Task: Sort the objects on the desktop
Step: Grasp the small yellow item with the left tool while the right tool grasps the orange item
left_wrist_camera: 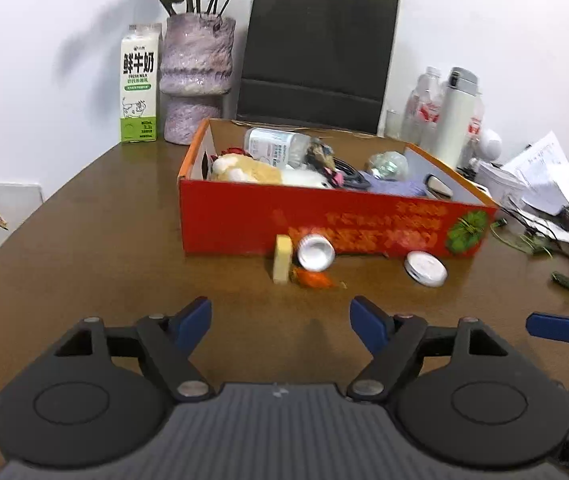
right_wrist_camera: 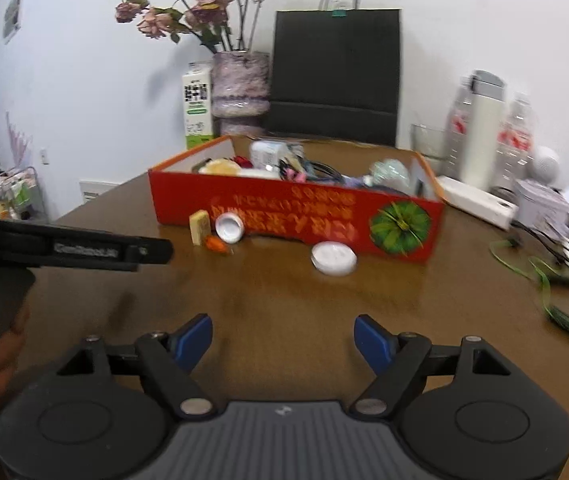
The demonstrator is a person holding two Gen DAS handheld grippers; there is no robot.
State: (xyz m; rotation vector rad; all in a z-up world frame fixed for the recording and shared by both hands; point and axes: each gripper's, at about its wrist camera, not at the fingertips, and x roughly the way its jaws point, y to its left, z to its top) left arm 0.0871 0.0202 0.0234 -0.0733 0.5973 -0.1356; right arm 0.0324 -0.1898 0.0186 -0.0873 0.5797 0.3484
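Both your grippers hover released above the brown table (left_wrist_camera: 104,216), short of the red box (left_wrist_camera: 324,228).

The box sits mid-table, already crowded with a plush toy (left_wrist_camera: 244,170), a bottle (left_wrist_camera: 272,146) and cables. Against its near wall you have a white round tin (left_wrist_camera: 425,269) toward the right, a white-capped jar (left_wrist_camera: 315,254) on its side, a yellow eraser (left_wrist_camera: 282,258) standing touching that jar, and a small orange wrapper (left_wrist_camera: 314,279) just before them. Your left gripper (left_wrist_camera: 280,320) and right gripper (right_wrist_camera: 283,340) both show jaws spread wide, holding nothing.
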